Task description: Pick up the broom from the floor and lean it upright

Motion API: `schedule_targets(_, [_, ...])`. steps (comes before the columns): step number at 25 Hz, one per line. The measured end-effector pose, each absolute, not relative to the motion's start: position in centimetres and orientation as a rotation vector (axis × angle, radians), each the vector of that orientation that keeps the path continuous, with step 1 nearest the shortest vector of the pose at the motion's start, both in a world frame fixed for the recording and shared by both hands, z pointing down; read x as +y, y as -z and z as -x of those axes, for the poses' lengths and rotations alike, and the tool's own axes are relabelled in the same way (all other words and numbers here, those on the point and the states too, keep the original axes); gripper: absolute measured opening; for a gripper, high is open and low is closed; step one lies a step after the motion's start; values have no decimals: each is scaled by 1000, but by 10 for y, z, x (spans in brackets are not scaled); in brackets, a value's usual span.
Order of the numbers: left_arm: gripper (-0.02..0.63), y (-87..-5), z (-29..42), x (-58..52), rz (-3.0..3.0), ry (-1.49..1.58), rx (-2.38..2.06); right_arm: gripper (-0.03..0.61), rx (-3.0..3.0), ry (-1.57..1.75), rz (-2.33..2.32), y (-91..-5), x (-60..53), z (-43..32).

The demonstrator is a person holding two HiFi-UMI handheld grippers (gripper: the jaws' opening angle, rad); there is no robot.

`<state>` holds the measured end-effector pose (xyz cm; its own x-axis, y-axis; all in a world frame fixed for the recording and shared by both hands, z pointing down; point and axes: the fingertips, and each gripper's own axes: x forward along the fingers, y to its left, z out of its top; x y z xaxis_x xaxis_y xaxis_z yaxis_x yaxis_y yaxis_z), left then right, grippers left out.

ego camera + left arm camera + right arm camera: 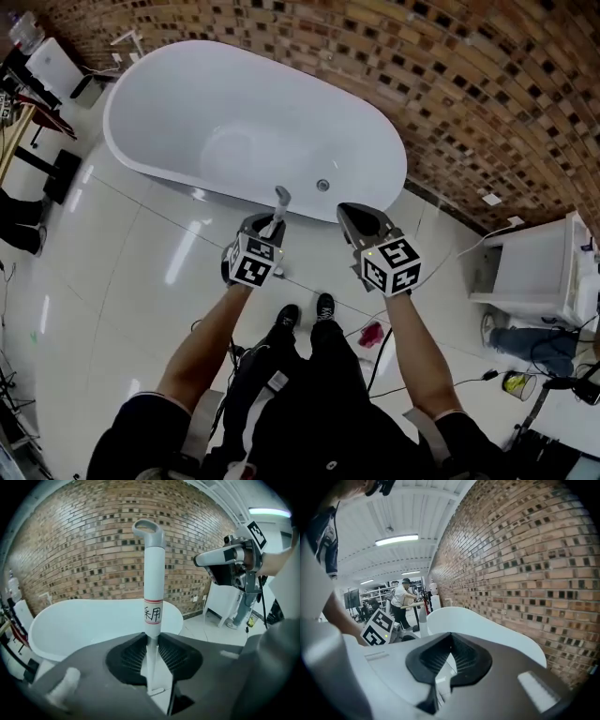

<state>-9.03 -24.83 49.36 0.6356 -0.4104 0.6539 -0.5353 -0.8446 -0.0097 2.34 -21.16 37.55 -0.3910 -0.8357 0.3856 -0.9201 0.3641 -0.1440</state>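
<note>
Gripping the white broom handle with grey looped end [153,588] in the left gripper [152,644], jaws pressed on its thin shaft just below the thicker sleeve. Raised upright before the white oval bathtub [122,150] and brown brick wall [93,550]. Holding nothing in the right gripper [451,639], jaws closed tip to tip.

White bathtub [234,122] against brick wall [450,84]; glossy white floor [122,281].

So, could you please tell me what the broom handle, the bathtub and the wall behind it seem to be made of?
Broom handle: likely smooth white plastic, with a moulded grey loop on top.
Bathtub: glossy white, acrylic or enamel; it reflects light.
Wall: rough matte brick, mortar joints visible.
</note>
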Motion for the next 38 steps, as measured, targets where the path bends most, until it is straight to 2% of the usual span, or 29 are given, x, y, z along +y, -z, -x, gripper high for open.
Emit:
schedule_targets(5, [83, -492, 148, -257, -2492, -932, -994, 3, -2454, -438, -1386, -365, -243, 18])
schedule_targets(9, [83, -489, 168, -273, -2369, -860, -1157, 3, -2517, -425, -1263, -364, -268, 34])
schedule_targets(21, [84, -505, 139, -357, -2286, -805, -1321, 3, -2593, -465, -1063, -369, -309, 12])
schedule_targets(38, [86, -524, 129, -420, -2243, -709, -1429, 3, -2536, -704, -1167, -403, -350, -9])
